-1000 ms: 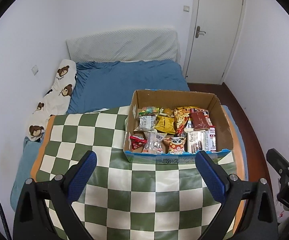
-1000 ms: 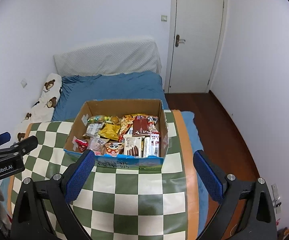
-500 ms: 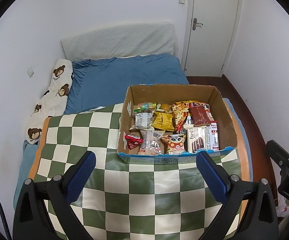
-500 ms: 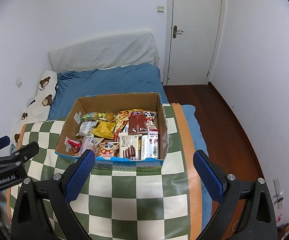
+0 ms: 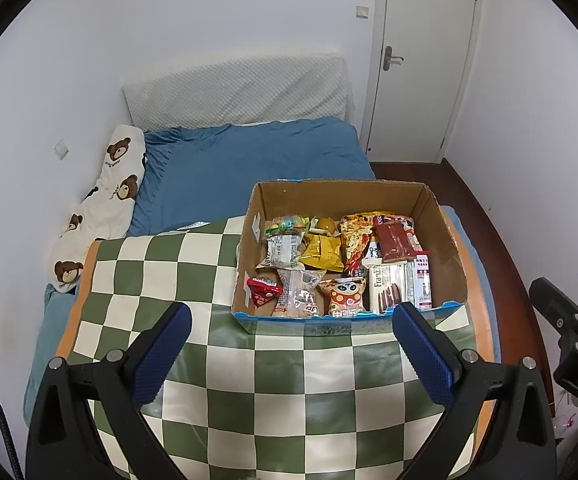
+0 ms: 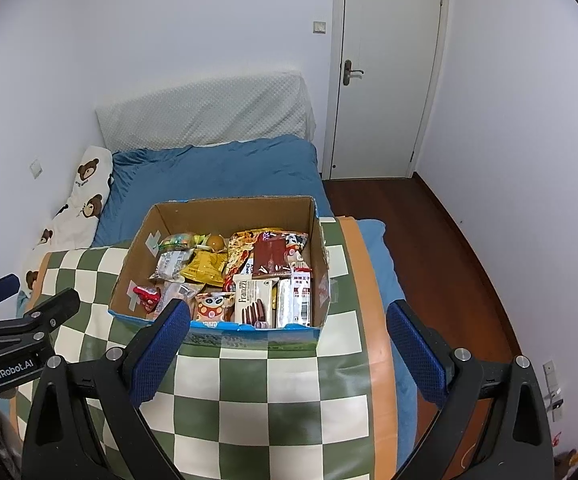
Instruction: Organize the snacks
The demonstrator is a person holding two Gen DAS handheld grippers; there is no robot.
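Note:
A cardboard box (image 5: 341, 196) (image 6: 229, 210) stands on the green-and-white checked table (image 5: 169, 264) (image 6: 257, 384), packed with several snack packets: a red triangular pack (image 5: 262, 291), a yellow bag (image 5: 321, 255), a panda-print pack (image 5: 345, 296) and a white Franzzi biscuit box (image 5: 387, 286) (image 6: 255, 298). My left gripper (image 5: 291, 350) hangs open in front of the box's near wall, nothing between its blue pads. My right gripper (image 6: 287, 346) is open too, just before the box's near right corner.
Beyond the table lies a bed with a blue sheet (image 5: 249, 160), a bear-print pillow (image 5: 105, 196) by the left wall and a white headboard cushion (image 5: 237, 96). A shut white door (image 6: 389, 68) and dark wood floor (image 6: 441, 248) are at the right.
Both grippers have come in closer to the table and box, so the box sits lower and larger in both views. Both stay open and hold nothing.

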